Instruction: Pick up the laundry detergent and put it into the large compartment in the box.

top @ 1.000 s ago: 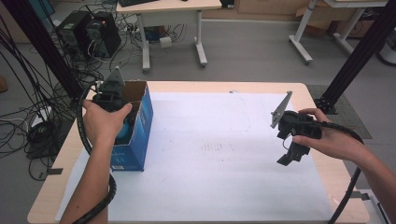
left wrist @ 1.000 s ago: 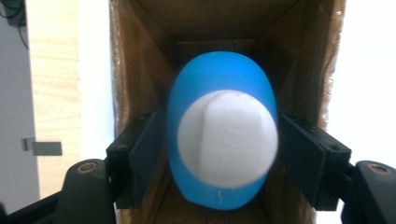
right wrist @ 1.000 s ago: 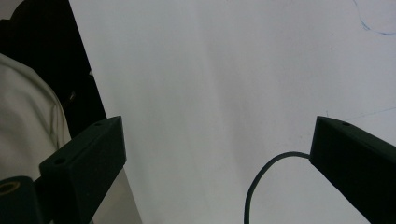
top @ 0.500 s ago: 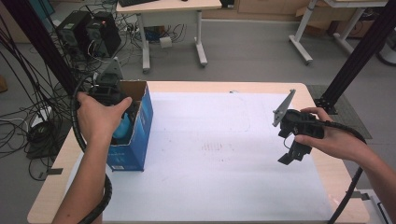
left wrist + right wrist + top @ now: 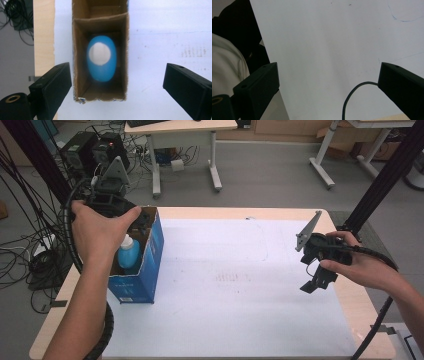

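Across a pale wooden desk (image 5: pixel 345 320) draped with a white paper sheet (image 5: pixel 230 285), a person works with a hand-held gripper in each hand. At the left edge of the sheet stands a tall blue cardboard box (image 5: pixel 145 265), its top open and its inside split by a cardboard divider. Upright in the nearer compartment sits a blue plastic bottle with a white cap (image 5: pixel 101 58), touching nothing but the box around it. Directly above hangs the left hand-held gripper (image 5: pixel 117 85), pointing straight down; its jaws have just been opening and now stand wide apart, with nothing between them, one pad outside each long wall of the box. At the right side of the desk the right hand-held gripper (image 5: pixel 328 85) hovers over bare paper, jaws likewise spread and empty, a thin black cable (image 5: pixel 352 95) curling beneath it.

Judging by how things lie, the placing appears done: the bottle is down in the box and free of the grip. What seems left is for the left hand to clear the box; the farther compartment, as far as can be seen, holds nothing.
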The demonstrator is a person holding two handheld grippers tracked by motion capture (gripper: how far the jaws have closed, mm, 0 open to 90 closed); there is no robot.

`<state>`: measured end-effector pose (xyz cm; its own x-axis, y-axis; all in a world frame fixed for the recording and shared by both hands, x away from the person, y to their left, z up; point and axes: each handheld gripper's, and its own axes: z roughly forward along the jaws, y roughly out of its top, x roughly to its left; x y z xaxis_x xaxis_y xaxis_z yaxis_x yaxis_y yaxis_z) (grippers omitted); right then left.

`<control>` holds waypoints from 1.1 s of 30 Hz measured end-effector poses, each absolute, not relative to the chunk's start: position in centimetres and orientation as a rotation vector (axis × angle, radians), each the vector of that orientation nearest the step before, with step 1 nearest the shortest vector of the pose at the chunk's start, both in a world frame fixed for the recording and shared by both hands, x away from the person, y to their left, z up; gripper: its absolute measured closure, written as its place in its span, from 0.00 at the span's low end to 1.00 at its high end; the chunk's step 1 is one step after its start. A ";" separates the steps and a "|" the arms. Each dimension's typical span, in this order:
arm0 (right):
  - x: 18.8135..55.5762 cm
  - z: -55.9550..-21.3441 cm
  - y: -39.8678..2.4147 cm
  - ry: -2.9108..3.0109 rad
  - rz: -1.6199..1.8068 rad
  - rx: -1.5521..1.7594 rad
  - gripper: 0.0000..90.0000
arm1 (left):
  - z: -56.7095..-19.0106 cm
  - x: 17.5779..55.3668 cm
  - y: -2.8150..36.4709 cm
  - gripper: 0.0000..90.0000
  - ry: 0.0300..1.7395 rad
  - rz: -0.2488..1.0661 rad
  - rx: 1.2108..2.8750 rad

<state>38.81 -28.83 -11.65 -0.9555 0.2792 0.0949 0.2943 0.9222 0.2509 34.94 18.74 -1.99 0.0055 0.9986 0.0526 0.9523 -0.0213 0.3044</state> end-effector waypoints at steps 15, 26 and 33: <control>38.2 -10.3 -29.4 -3.037 -0.425 -0.448 0.04 | -0.7 35.7 14.8 0.09 1.935 0.372 2.170; 38.1 -9.9 -29.8 -3.040 -0.424 -0.449 0.04 | -1.4 36.1 13.2 0.08 1.854 0.363 2.228; 38.0 -9.9 -30.0 -3.040 -0.428 -0.453 0.04 | -1.6 36.3 12.8 0.08 1.836 0.350 2.246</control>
